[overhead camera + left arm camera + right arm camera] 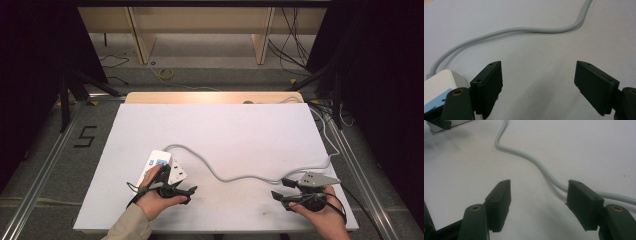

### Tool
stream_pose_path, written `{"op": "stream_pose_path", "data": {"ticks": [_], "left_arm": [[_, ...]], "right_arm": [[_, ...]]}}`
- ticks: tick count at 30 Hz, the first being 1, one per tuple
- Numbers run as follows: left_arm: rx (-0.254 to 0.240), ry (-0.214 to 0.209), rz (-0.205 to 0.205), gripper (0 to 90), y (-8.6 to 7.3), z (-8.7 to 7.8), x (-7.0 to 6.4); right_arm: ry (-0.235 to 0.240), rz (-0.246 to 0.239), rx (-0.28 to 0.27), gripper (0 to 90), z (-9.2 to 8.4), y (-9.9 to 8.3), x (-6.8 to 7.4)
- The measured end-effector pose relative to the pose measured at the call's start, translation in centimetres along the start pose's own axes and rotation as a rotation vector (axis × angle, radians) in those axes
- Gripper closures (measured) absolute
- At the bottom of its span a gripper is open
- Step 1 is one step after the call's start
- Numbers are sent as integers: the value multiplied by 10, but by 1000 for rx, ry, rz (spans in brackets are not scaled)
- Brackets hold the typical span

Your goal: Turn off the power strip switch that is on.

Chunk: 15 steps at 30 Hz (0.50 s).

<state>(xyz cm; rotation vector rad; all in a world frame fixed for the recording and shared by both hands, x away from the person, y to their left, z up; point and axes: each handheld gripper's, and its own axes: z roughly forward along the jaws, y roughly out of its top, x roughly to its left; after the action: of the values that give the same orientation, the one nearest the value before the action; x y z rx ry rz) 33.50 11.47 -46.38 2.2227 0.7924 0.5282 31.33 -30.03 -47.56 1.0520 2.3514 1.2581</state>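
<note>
A white power strip (pixel 161 166) with a blue label lies at the front left of the white board (pixel 225 130). Its grey cable (pixel 235 176) snakes right across the board. My left gripper (pixel 191 195) rests just right of the strip, pointing right, open with nothing between its fingers. In the left gripper view the strip (pixel 442 80) sits beside the left jaw of this gripper (pixel 538 67), and the cable (pixel 524 30) curves ahead. My right gripper (pixel 279 188) at the front right points left, open and empty. Seen from the right gripper (pixel 539 185), the cable (pixel 536 163) runs behind its right jaw.
The board's front edge lies close under both hands. The cable leaves over the right edge (pixel 330 155) toward cables on the floor. A taped "5" (pixel 85 136) marks the floor at left. Wooden furniture (pixel 200 25) stands beyond the table.
</note>
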Motion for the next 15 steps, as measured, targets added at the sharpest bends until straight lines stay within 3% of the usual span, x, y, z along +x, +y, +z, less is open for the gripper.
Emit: {"op": "stream_pose_path", "data": {"ticks": [7, 9, 10, 11, 12, 13, 15], "left_arm": [[-18, 12, -13, 273, 0, 0, 1], [-21, 22, -20, 360, 1, -2, 2], [-26, 31, -23, 360, 1, -3, 3], [-33, 34, -26, 480, 2, -4, 4], [-36, 34, -32, 480, 3, -5, 5], [-42, 36, -36, 597, 3, -6, 6], [-53, 32, -36, 701, 4, -8, 7]], "right_arm": [[-2, 2, 3, 370, 1, 0, 1], [-2, 4, 5, 370, 1, 1, 1], [-2, 4, 5, 370, 1, 1, 1], [-1, 4, 4, 370, 1, 1, 1], [-1, 5, 4, 370, 1, 0, 1], [-1, 5, 4, 370, 1, 0, 1], [-1, 5, 4, 370, 1, 0, 1]]}}
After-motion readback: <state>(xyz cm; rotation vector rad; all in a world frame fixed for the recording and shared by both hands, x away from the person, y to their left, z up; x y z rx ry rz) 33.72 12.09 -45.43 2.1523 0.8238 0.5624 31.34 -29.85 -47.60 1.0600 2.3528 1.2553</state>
